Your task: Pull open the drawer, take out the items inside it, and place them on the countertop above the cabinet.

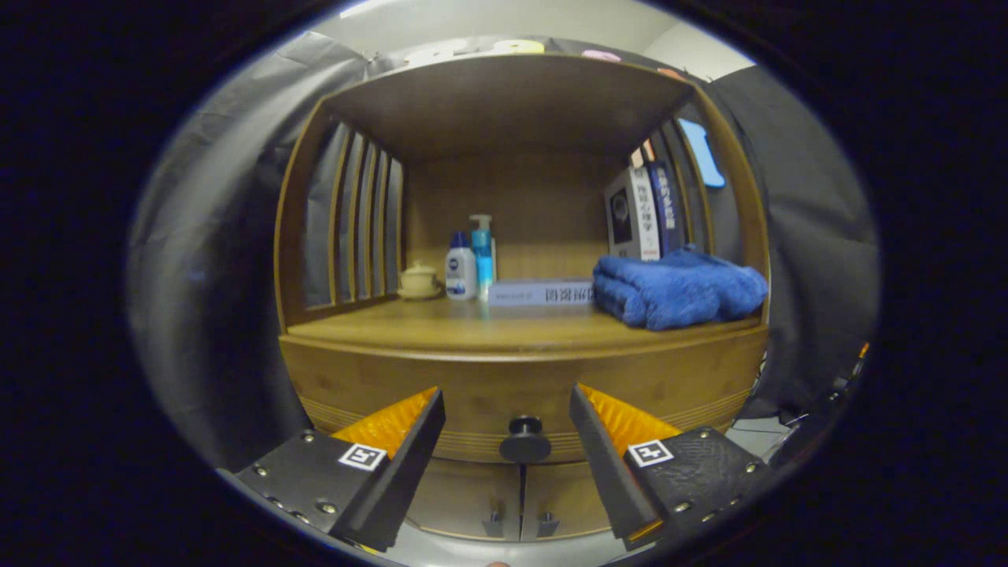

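A wooden cabinet faces me. Its drawer front [520, 390] is closed, with a round dark knob [525, 438] at its lower middle. My gripper [508, 409] is open, one finger to each side of the knob, and the knob sits in the gap a little beyond the fingertips, touching neither. Above the drawer lies the wooden countertop [472, 327], under an upper shelf. The drawer's inside is hidden.
On the countertop stand a small lidded cup [418, 279], a white bottle [461, 269], a blue pump bottle [482, 252], a flat box [540, 293], a folded blue towel [677, 291] and upright books [642, 214]. Two lower cabinet doors [520, 500] sit beneath the drawer.
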